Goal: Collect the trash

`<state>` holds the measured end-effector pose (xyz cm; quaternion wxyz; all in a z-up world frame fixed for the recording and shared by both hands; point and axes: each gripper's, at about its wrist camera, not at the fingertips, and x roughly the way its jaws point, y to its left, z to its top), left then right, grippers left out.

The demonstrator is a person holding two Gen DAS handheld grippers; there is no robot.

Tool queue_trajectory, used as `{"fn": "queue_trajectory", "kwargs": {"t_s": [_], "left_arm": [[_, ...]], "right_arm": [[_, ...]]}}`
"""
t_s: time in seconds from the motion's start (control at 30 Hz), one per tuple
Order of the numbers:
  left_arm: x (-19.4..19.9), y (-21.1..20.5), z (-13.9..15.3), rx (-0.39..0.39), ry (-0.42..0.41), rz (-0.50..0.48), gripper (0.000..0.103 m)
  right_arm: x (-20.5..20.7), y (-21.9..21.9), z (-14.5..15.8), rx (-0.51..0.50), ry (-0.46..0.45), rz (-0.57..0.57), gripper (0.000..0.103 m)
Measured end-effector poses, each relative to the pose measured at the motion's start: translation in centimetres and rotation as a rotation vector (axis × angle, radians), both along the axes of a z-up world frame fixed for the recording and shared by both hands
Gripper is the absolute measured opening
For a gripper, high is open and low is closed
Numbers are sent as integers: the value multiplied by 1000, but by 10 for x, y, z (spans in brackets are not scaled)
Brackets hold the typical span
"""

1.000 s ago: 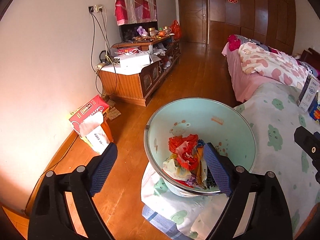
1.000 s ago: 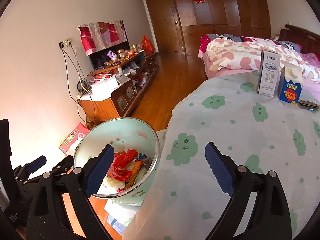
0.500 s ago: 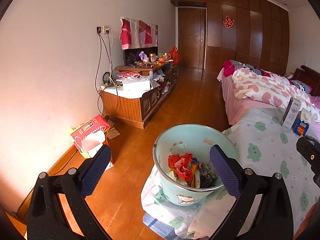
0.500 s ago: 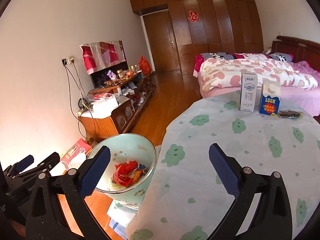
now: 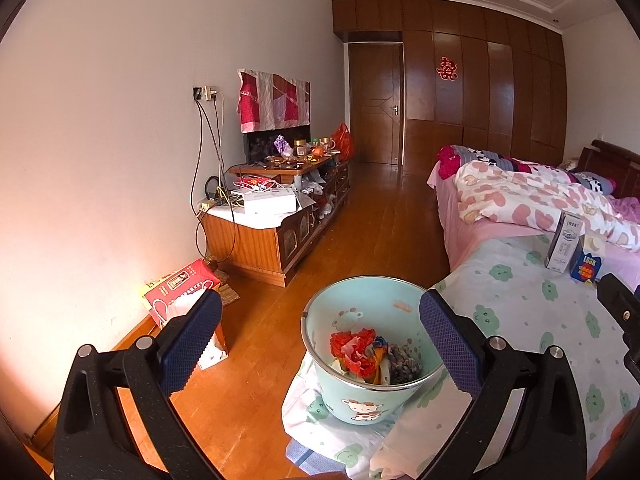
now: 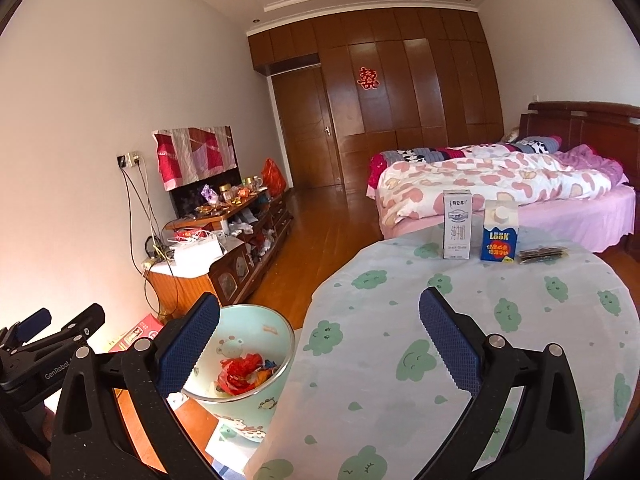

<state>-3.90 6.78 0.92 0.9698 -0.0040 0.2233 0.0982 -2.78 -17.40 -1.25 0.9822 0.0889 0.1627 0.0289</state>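
Observation:
A mint-green bin stands on the floor beside the round table and holds red, orange and grey trash. It also shows in the right wrist view. On the table's far side stand a white milk carton, a blue carton and a dark flat wrapper. My left gripper is open and empty, above and before the bin. My right gripper is open and empty over the table's near edge.
The table has a white cloth with green cloud faces. A bed with a pink quilt lies behind it. A cluttered wooden TV cabinet stands along the left wall. A red box sits on the floor by the wall.
Both grippers have risen and pulled back from the bin, so it looks smaller and lower. Both stay open and empty. More of the table and cartons shows.

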Motion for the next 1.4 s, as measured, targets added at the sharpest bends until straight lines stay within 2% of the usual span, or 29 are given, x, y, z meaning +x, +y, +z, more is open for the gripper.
{"fn": "queue_trajectory", "kwargs": {"t_s": [0.27, 0.5, 1.4], "left_arm": [[-3, -10, 1, 42, -5, -23, 97], [-5, -7, 4, 24, -13, -15, 97], [-4, -11, 6, 37, -20, -26, 97]], "right_arm": [[-7, -3, 4, 7, -21, -6, 98], [-7, -2, 6, 17, -11, -7, 98], [-8, -2, 10, 28, -19, -22, 98]]}}
